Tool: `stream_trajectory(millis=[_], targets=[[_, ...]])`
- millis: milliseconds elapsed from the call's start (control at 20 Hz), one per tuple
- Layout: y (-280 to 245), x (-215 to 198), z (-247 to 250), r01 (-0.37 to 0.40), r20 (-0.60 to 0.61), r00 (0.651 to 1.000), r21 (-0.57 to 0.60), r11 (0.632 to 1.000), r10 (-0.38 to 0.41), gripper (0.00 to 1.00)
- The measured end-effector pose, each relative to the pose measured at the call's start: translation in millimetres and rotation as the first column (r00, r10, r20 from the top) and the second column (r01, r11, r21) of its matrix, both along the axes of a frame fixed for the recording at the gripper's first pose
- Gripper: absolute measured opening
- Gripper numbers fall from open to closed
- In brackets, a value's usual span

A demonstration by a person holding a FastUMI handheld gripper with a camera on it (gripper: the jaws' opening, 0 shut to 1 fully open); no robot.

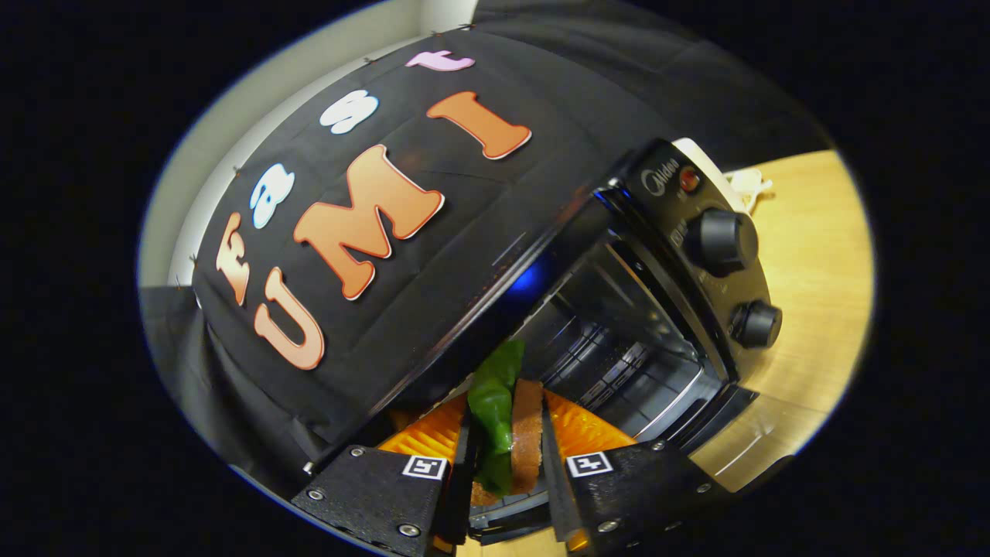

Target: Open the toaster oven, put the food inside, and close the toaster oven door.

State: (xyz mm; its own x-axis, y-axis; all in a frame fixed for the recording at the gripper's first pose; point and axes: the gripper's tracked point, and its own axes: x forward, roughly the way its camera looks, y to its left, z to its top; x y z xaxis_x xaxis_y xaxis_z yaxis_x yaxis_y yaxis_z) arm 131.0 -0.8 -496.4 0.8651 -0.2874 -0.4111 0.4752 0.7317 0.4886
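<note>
My gripper [506,422] is shut on a piece of food [527,429]: a brown bread slice with a green lettuce leaf [495,394] against it, held upright between the two fingers. Just beyond the fingers stands the black toaster oven [657,255], seen tilted. Its door [719,456] hangs down open below the cavity [619,348], where a wire rack shows. The food is at the left front corner of the opening, partly over the oven's edge. Two round knobs [723,241] sit on the oven's control panel to the right of the cavity.
The oven stands on a light wooden table [812,255]. A small white object [746,186] lies on the table behind the oven. The black cloth wall [371,333] hangs close behind and left of the oven.
</note>
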Motion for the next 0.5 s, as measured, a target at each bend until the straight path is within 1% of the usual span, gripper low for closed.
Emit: stream_trajectory(millis=[50, 150, 300, 350, 400, 450, 500], targets=[[-4.4, 0.0, -1.3, -0.01, -0.027, 1.0, -0.06, 0.998, 0.008, 0.48], [-10.8, -3.5, 1.0, -0.041, -0.07, 0.997, -0.147, 0.988, 0.031, 0.56], [-14.3, -11.9, 3.7, -0.088, -0.116, 0.991, -0.211, 0.973, 0.065, 0.62], [-16.8, -15.4, 6.1, -0.103, -0.13, 0.989, -0.234, 0.967, 0.074, 0.68], [-17.5, -21.5, 5.4, -0.123, -0.154, 0.984, -0.242, 0.963, 0.087, 0.69], [-15.7, -27.9, 5.6, -0.15, -0.173, 0.979, -0.237, 0.96, 0.11, 0.74], [-11.9, -35.8, 7.0, -0.179, -0.194, 0.972, -0.234, 0.956, 0.135, 0.76]])
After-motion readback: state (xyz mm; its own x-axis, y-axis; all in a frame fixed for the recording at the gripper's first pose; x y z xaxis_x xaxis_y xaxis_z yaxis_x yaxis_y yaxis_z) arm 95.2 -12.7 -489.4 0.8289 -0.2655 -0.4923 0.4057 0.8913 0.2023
